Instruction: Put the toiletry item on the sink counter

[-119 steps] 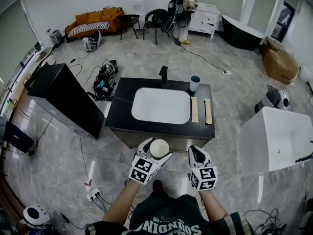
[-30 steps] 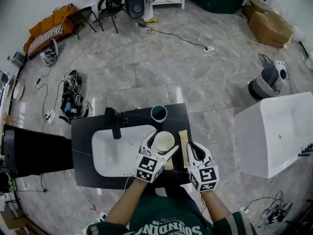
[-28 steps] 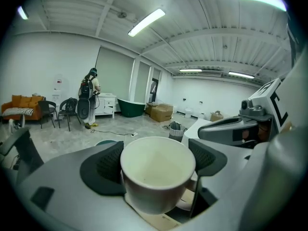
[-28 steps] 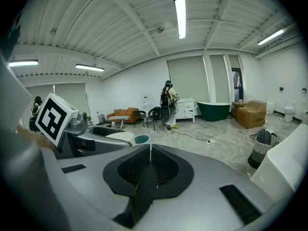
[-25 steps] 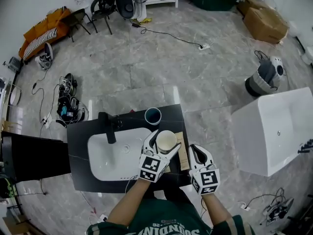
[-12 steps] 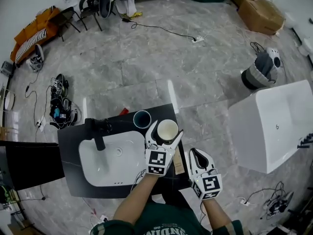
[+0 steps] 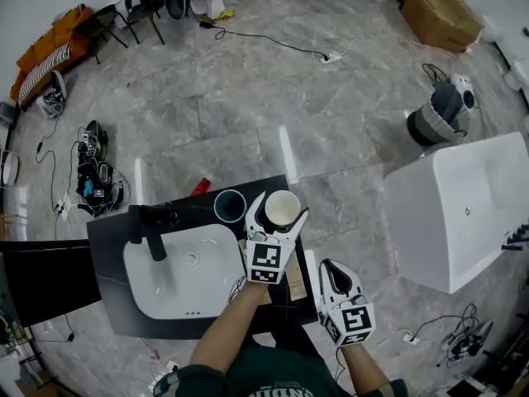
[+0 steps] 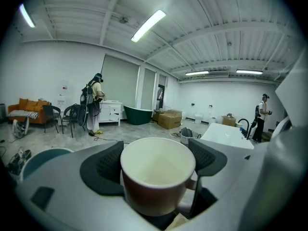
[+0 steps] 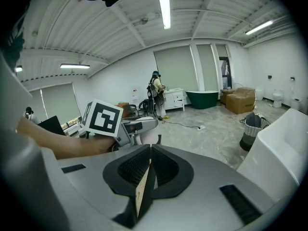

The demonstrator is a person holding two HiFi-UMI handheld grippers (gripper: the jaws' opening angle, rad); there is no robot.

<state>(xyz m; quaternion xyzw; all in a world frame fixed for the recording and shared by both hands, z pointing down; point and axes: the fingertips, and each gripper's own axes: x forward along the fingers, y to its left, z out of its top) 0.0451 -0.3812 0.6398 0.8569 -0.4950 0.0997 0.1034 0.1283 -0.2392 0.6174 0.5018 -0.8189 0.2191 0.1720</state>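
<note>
The only print that shows is the black-and-white square marker (image 7: 265,261) on the left gripper (image 7: 280,208) and one more on the right gripper (image 7: 336,280). Neither has words on it. The cup (image 7: 282,209) has no label. It is creamy white inside and brown outside.

The left gripper's fingers (image 8: 106,165) are part way open and squeeze the cup from both sides. One black pad is on its left and one on its right. The cup stands up straight, with its open top up.

From the head view, the cup is over the back right corner of the black tabletop (image 7: 107,238), just beside a teal cup (image 7: 230,207). The white sink (image 7: 178,275) and black tap (image 7: 149,230) are off to the left.

The right gripper's fingers (image 9: 166,165) are pressed together. A thin tan sliver shows at the seam, but it is not clear what it is.
</note>
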